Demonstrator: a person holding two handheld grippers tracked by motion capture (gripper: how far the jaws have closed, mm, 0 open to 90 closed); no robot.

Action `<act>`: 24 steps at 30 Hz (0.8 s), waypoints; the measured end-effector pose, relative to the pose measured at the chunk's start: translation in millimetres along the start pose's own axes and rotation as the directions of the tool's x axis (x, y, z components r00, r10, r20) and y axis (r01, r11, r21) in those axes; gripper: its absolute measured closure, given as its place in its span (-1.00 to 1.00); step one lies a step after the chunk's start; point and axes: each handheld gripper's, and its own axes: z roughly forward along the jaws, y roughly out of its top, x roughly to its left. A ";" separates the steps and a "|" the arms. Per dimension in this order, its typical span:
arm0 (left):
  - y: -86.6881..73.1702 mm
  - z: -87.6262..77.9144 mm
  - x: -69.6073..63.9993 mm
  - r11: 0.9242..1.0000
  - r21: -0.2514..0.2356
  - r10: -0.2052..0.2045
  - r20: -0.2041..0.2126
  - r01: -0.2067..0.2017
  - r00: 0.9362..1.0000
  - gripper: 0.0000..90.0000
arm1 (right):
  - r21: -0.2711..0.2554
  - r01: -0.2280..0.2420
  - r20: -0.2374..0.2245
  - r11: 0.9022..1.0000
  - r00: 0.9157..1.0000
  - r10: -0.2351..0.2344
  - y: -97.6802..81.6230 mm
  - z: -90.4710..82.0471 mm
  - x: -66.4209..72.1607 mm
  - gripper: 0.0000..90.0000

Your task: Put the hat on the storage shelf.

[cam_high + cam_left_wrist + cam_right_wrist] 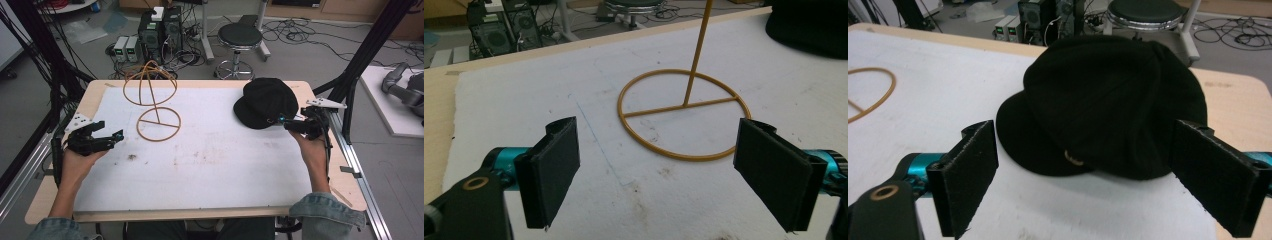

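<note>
Your right hand-held gripper [1083, 175] stood open at the black cap [1108, 100]; left hand-held gripper [669, 170] open too. Cap probably soft, light: pinch the brim edge.

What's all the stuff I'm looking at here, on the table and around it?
Cap: one, black, far right of the white mat.
Wire hat stand: one, yellow, upright, far left of the mat.
Mat: one, white, covers the table.
Table: one, light wood.
Stool: one, black seat, on the floor beyond.
Computer boxes: dark, on the floor beyond.
Left gripper: one, black, open, at the mat's left edge.
Right gripper: one, black, open, beside the cap.
</note>
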 end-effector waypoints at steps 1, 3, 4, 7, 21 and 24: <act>-0.1 -0.1 -0.3 1.000 0.002 0.002 -0.001 -0.002 1.000 -0.58 | -0.003 0.000 0.003 1.000 1.000 0.000 2.6 2.3 -1.0 -0.72; -0.1 -0.2 -0.6 1.000 0.004 0.004 -0.003 -0.004 1.000 -0.58 | 0.002 -0.001 0.005 1.000 1.000 0.001 5.1 4.2 -2.0 -0.72; -0.3 -0.3 -0.9 1.000 0.003 0.003 -0.003 -0.003 1.000 -0.58 | -0.001 0.002 0.010 1.000 1.000 -0.002 7.7 6.5 -3.4 -0.72; -1.1 -1.2 -1.6 1.000 0.007 0.007 -0.002 -0.007 1.000 -0.58 | -0.017 0.003 0.024 1.000 1.000 -0.003 18.8 14.2 -8.5 -0.72; -7.9 -14.1 -3.5 1.000 0.010 0.008 -0.022 -0.007 1.000 -0.57 | -0.085 -0.017 0.027 0.996 0.999 0.019 57.3 38.9 -21.8 -0.70; -9.5 -17.8 -2.5 1.000 0.006 0.003 -0.028 -0.003 1.000 -0.58 | -0.095 -0.014 0.040 0.995 0.999 0.018 65.8 45.7 -26.7 -0.70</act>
